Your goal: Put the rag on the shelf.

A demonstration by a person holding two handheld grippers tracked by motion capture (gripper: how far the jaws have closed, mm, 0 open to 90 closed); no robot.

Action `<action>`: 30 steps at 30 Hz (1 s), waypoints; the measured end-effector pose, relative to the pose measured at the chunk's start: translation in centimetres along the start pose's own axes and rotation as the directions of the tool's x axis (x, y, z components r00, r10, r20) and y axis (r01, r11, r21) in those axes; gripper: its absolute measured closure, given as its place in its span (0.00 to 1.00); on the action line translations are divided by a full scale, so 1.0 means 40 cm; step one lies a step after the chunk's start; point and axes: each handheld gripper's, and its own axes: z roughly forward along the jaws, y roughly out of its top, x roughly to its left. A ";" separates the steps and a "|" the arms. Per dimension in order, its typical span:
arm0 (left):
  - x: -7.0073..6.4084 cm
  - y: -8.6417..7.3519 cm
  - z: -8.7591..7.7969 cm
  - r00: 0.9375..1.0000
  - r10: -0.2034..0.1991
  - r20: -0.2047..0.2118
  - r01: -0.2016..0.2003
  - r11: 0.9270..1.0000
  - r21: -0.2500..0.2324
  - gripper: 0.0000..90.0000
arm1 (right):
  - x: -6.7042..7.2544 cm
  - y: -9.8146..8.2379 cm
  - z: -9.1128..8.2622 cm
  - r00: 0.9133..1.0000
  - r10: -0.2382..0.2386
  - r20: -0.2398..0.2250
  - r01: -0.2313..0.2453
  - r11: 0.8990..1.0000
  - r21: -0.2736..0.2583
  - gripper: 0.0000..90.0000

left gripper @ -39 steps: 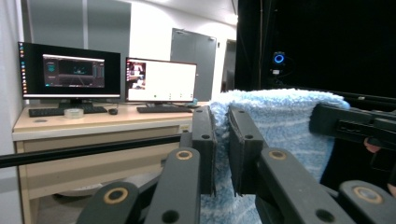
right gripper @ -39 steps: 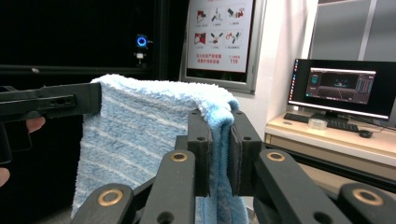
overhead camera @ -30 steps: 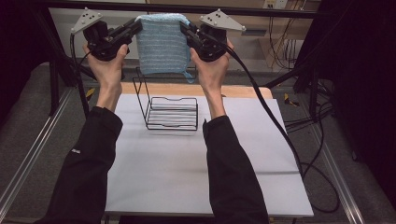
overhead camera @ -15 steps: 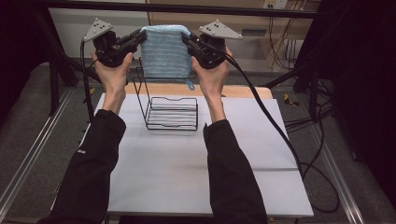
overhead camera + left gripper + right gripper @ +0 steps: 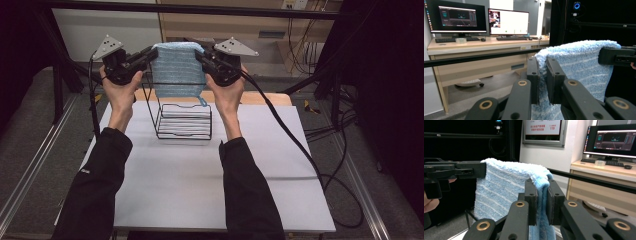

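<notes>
- A person holds a light blue towel (image 5: 177,67) stretched between two handheld grippers, in the upper middle of the high view, well above a white table (image 5: 210,190).
- The left gripper (image 5: 148,54) sits at the towel's upper left corner. In the left gripper view its black jaws are nearly closed, pinching a folded edge of the terry cloth between the pads.
- The right gripper (image 5: 201,55) sits at the towel's upper right corner. In the right gripper view its jaws are likewise almost shut, clamped on a doubled fold of the towel.
- The towel hangs as a flat sheet, its lower edge and a small loop dangling just above a black wire rack (image 5: 184,120) in the centre of the high view.
- The work looks like draping the towel over the rack's upright wire frame.
- Risk: each grip catches only a thin strip of fabric at a corner, so a tug sideways could pull a corner free and drop that side.
- Risk: the hanging hem or loop could snag on the rack's thin wires, tipping or dragging the light rack across the table.
- Risk: if the two hands come down unevenly, the towel could land crooked and slide off one side.
</notes>
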 end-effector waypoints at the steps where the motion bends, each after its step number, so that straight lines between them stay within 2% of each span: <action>1: 0.001 -0.007 -0.002 1.000 -0.001 0.002 0.001 1.000 0.006 0.91 | 0.000 -0.006 0.001 1.000 0.005 -0.002 -0.005 1.000 0.001 0.90; 10: 0.000 -0.045 -0.025 1.000 -0.003 0.028 0.003 1.000 0.025 0.91 | 0.008 -0.043 -0.009 1.000 -0.001 -0.030 0.002 1.000 0.026 0.90; 13: -0.004 -0.046 -0.035 0.999 0.016 0.030 -0.018 0.999 0.044 0.91 | 0.013 -0.049 -0.016 0.999 -0.006 -0.042 0.007 0.999 0.032 0.90; 14: -0.006 -0.047 -0.040 0.999 0.023 0.026 -0.024 0.999 0.036 0.91 | 0.015 -0.050 -0.019 0.999 -0.012 -0.047 0.013 0.999 0.034 0.90; 20: -0.015 -0.056 -0.057 0.999 0.014 0.048 -0.016 0.999 0.035 0.91 | 0.020 -0.054 -0.037 0.996 -0.017 -0.082 0.020 0.999 0.043 0.90; 30: -0.028 -0.065 -0.087 0.997 0.032 0.072 -0.035 0.999 0.040 0.91 | 0.030 -0.064 -0.062 0.992 -0.035 -0.122 0.043 0.997 0.065 0.89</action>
